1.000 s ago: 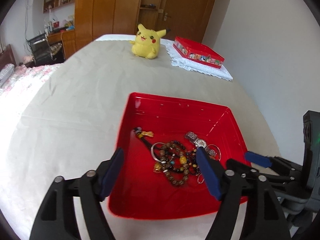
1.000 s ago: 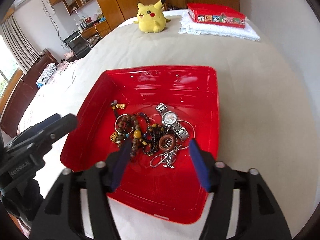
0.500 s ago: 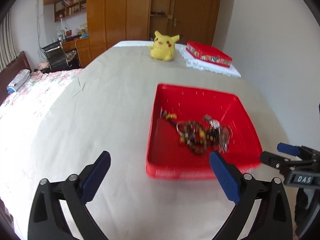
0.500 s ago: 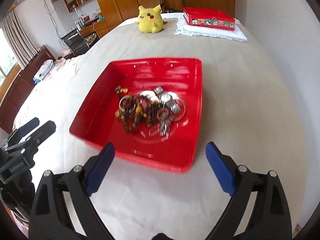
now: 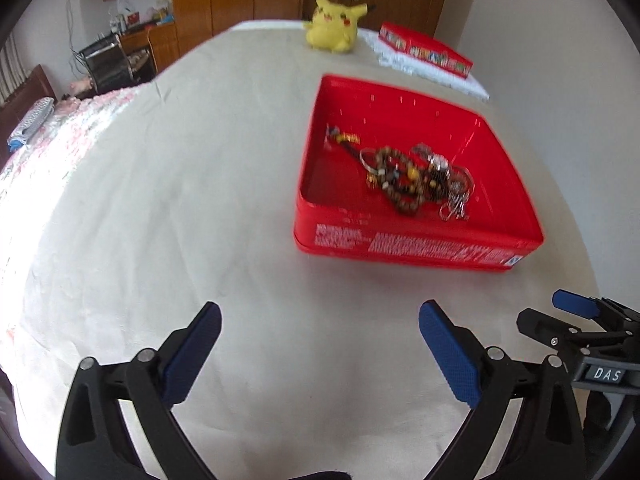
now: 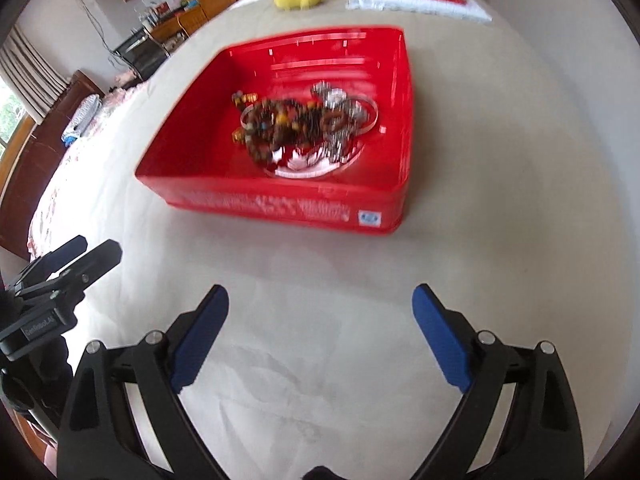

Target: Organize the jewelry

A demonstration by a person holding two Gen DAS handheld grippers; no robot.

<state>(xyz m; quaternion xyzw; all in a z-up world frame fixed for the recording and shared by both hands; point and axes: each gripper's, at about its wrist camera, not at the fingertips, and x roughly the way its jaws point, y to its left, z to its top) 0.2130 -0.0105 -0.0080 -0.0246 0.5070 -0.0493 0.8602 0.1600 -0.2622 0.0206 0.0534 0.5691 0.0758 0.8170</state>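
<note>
A red tin tray (image 5: 408, 246) sits on the beige cloth and holds a tangled pile of jewelry (image 5: 416, 178): bead bracelets, a watch and silver chains. The tray (image 6: 280, 204) and the jewelry pile (image 6: 304, 124) also show in the right wrist view. My left gripper (image 5: 320, 320) is open and empty, well short of the tray's near wall. My right gripper (image 6: 320, 300) is open and empty, also short of the tray. Each gripper shows at the edge of the other's view.
A yellow Pikachu plush (image 5: 334, 28) stands at the far end. A red box (image 5: 424, 50) lies on a white lace cloth at the far right. A chair and wooden cabinets stand to the far left beyond the cloth's edge.
Both grippers have pulled back from over the tray toward me and opened wider. The tray and jewelry now lie farther ahead.
</note>
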